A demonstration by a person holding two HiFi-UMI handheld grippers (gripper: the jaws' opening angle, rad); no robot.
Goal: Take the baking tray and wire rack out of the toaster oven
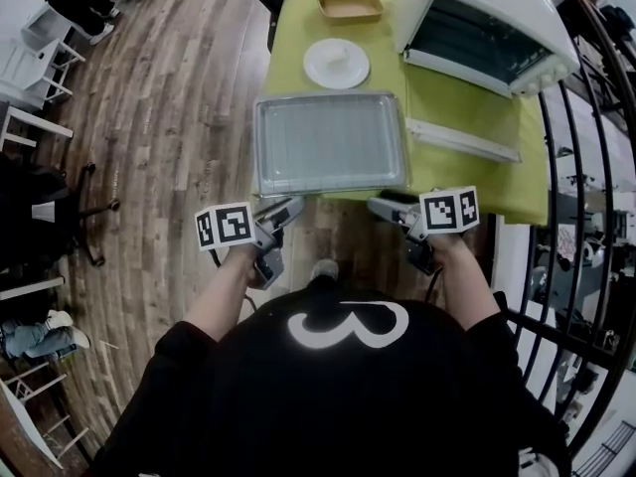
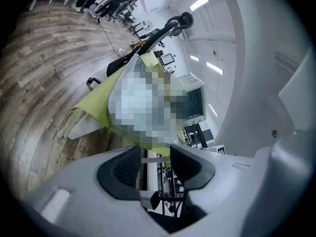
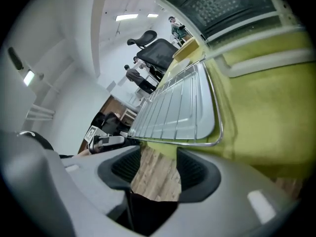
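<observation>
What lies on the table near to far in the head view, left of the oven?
tray with rack on it → plate → tan dish

Floor (image 1: 179,117): grey-brown wood planks. Table (image 1: 298,28) under lime-green cloth. White-framed furniture (image 1: 40,68) at far left, black office chair (image 3: 158,53) past the table's far end. Walls (image 3: 69,68) white, ceiling strip lights (image 3: 127,17) on.

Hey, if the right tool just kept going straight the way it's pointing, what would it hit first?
Probably the near rim of the wire rack, which sits on the baking tray, just beyond the right tool. Depth is unclear.
</observation>
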